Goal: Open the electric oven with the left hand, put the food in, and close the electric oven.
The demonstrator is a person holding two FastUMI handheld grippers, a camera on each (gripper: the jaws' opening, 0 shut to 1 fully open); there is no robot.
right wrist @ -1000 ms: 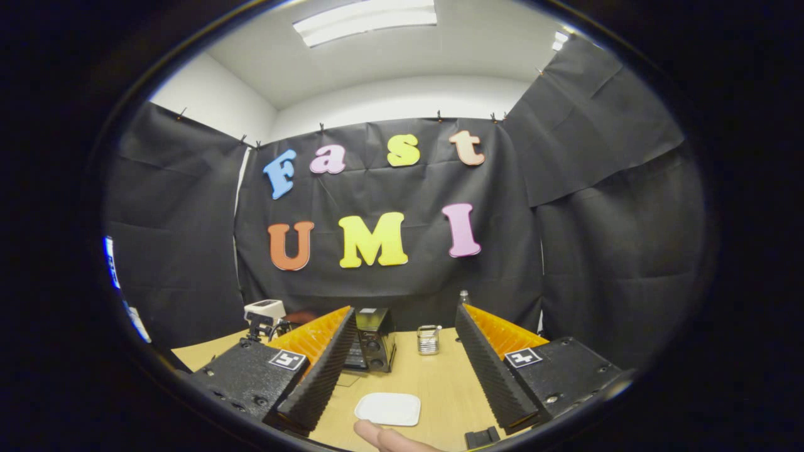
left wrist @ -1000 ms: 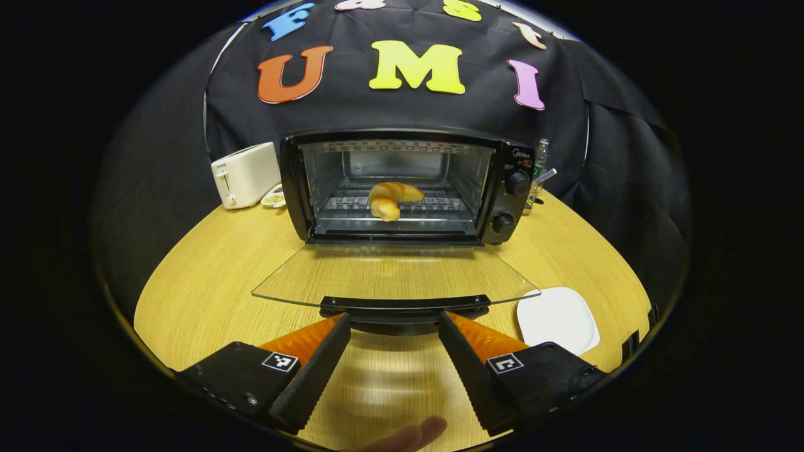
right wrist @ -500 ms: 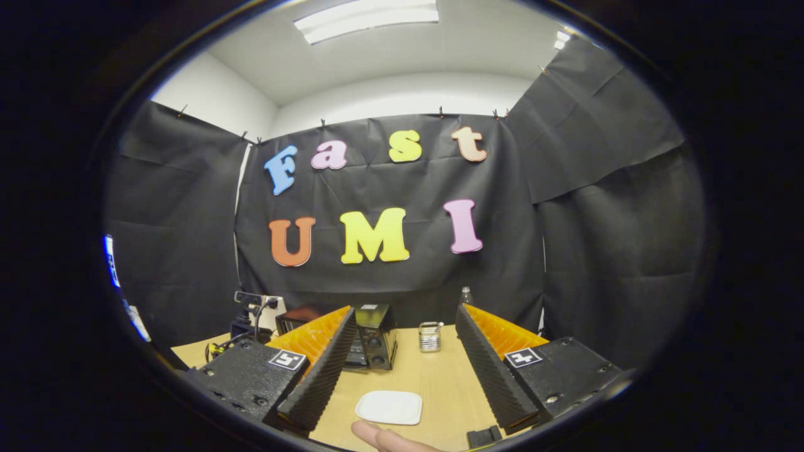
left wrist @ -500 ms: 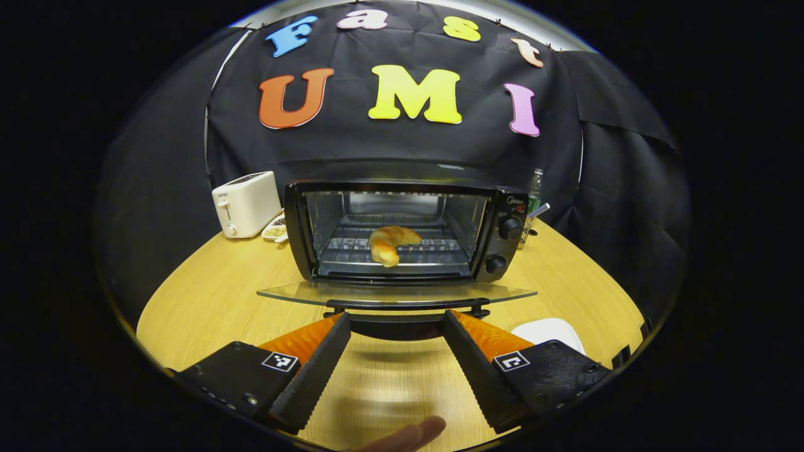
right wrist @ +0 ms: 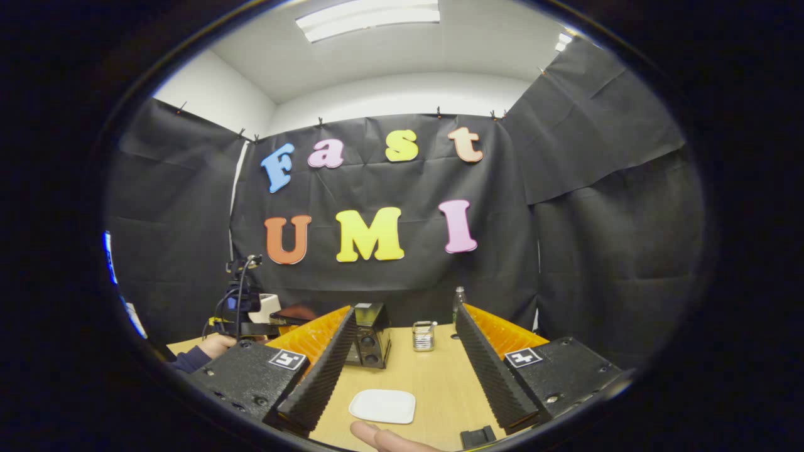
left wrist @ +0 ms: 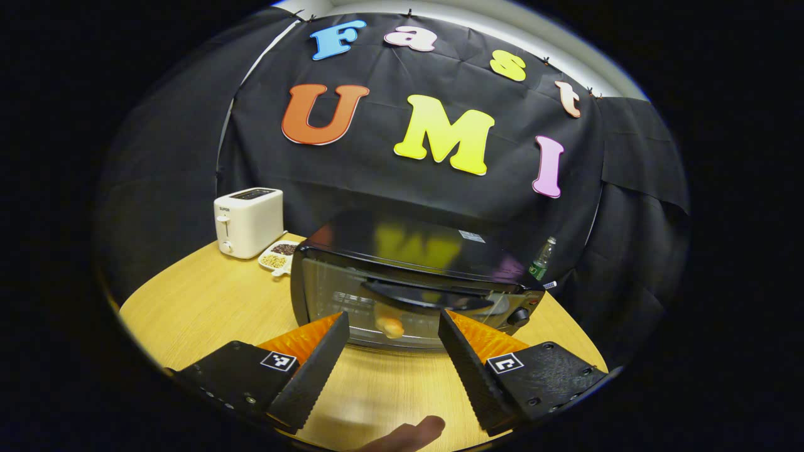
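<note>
In the left gripper view the black electric oven [left wrist: 408,263] stands at mid table with its glass door [left wrist: 352,301] swung up against the front, blurred; I cannot tell whether it is fully shut. A golden croissant [left wrist: 391,325] shows through the glass. My left gripper [left wrist: 392,317] is open just in front of the door, its tips close below the door handle [left wrist: 427,296], with nothing between the fingers. In the right gripper view my right gripper [right wrist: 405,311] is open and empty, held above the table. The oven [right wrist: 367,336] shows beyond its left finger.
A white toaster [left wrist: 248,221] and a small dish of nuts [left wrist: 279,256] sit left of the oven. A bottle [left wrist: 541,260] stands at its right. A white plate [right wrist: 383,406] lies on the wooden table [right wrist: 433,383] near a small metal holder [right wrist: 424,336]. A person's hand [right wrist: 217,345] shows at the left.
The oven door has swung up from lying flat open to nearly upright. My left gripper rose and moved forward with it. The right gripper has hardly moved.
</note>
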